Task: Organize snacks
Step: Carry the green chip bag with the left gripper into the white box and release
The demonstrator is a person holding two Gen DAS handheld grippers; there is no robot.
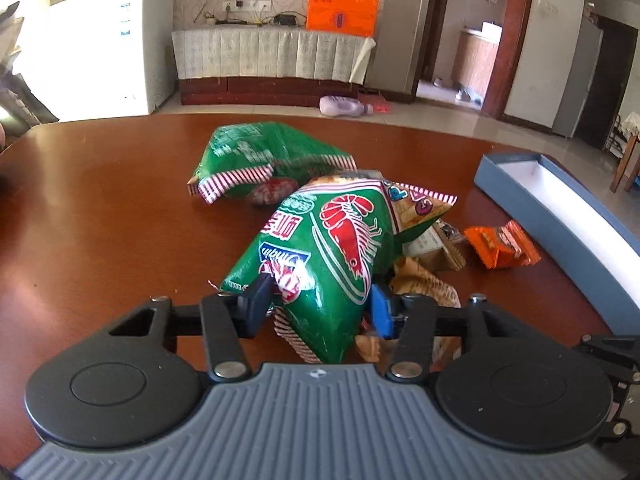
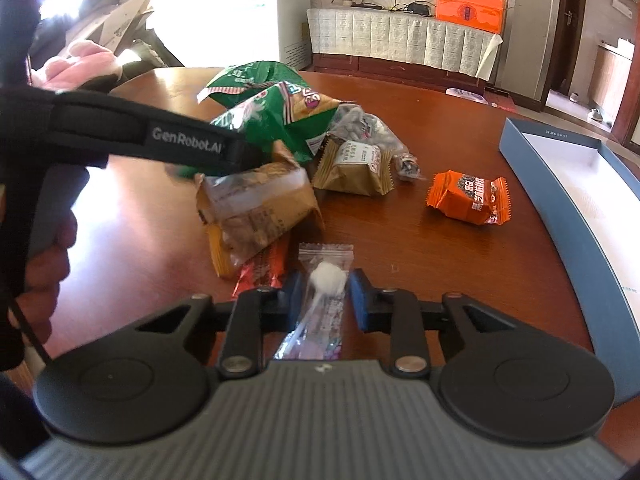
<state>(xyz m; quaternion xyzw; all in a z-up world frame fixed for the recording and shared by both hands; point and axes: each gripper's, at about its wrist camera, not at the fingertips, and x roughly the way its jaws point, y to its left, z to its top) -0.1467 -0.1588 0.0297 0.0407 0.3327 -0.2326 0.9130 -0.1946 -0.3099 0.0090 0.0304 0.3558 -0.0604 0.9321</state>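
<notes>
In the left wrist view my left gripper (image 1: 318, 308) is shut on a green shrimp-chip bag (image 1: 340, 240), its pads pressing both sides of the bag's near end. A second green bag (image 1: 256, 152) lies behind it. In the right wrist view my right gripper (image 2: 325, 296) is shut on a narrow clear packet (image 2: 326, 276) holding a white ball on a stick. The packet lies on the brown table (image 2: 400, 248). The green shrimp-chip bag (image 2: 280, 120) shows at the back of the snack heap, behind the black strap (image 2: 184, 140) of the left tool.
A tan packet (image 2: 352, 168), a big yellow-brown packet (image 2: 256, 204), a red wrapper (image 2: 260, 272) and an orange packet (image 2: 468, 196) lie around the heap. An open blue box with a white inside (image 2: 560, 168) stands at the table's right. A person's hand (image 2: 48, 256) is at the left.
</notes>
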